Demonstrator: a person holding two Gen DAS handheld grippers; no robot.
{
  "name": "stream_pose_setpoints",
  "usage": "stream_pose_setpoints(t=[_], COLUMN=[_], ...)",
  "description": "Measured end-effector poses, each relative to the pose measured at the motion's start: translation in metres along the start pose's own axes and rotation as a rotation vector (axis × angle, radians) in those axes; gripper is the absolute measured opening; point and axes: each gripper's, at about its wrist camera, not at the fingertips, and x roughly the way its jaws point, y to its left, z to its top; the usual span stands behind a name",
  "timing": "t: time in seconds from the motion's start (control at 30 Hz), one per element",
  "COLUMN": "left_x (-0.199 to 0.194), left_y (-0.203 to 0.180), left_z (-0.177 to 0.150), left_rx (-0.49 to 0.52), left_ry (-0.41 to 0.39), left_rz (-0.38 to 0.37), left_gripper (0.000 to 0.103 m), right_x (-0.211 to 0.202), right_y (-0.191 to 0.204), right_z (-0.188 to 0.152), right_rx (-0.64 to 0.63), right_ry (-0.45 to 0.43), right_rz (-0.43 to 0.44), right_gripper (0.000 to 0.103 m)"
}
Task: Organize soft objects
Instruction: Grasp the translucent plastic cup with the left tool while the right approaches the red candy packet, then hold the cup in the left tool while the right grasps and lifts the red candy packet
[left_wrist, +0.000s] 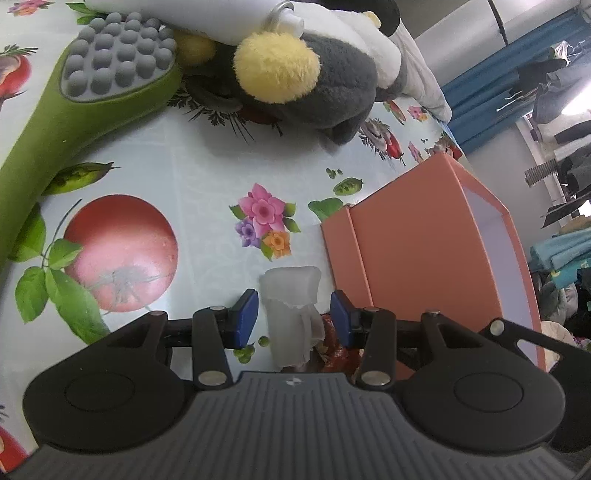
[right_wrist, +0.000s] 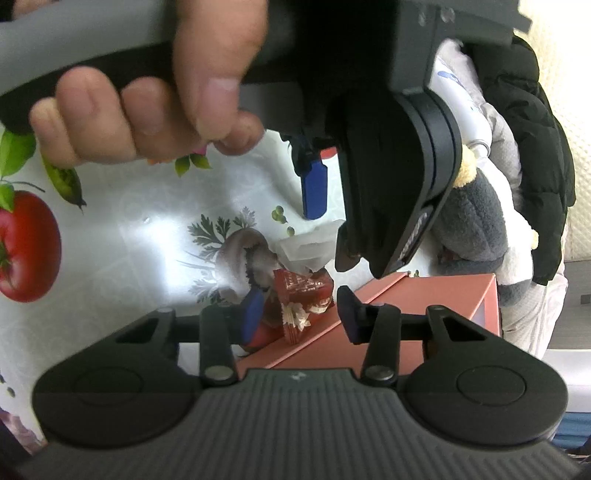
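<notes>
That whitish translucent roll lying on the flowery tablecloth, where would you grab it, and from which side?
Grip the translucent roll across its narrow middle, coming down from above. It lies lengthwise between the left gripper pads, which sit apart on either side without pressing it, so closing would pinch its long flanks. The torn, loose end nearest the camera looks flimsy, so I would avoid that part.

The green massager's (left_wrist: 74, 122) handle runs off the left edge; the left tool (right_wrist: 314, 184) hides most of the white wad (right_wrist: 306, 247).
</notes>
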Motion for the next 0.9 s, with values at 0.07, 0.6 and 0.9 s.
stream_pose_setpoints(t=[0.07, 0.6, 0.9], left_x=[0.002, -0.002, -0.030], left_y=[0.000, 0.001, -0.001], left_z=[0.002, 0.001, -0.012], left_rx=[-0.001, 0.005, -0.014], left_ry=[0.000, -0.016, -0.035], left_rz=[-0.002, 0.014, 0.031], left_gripper=[0.048, 0.027, 0.027], right_x=[-0.001, 0.007, -0.012], right_y=[0.002, 0.002, 0.002], right_z=[0.001, 0.001, -0.003], right_rx=[-0.006, 0.007, 0.066], right_ry=[-0.007, 0.001, -0.024], right_rz=[0.006, 0.010, 0.011], right_gripper=[0.045, 0.003, 0.003])
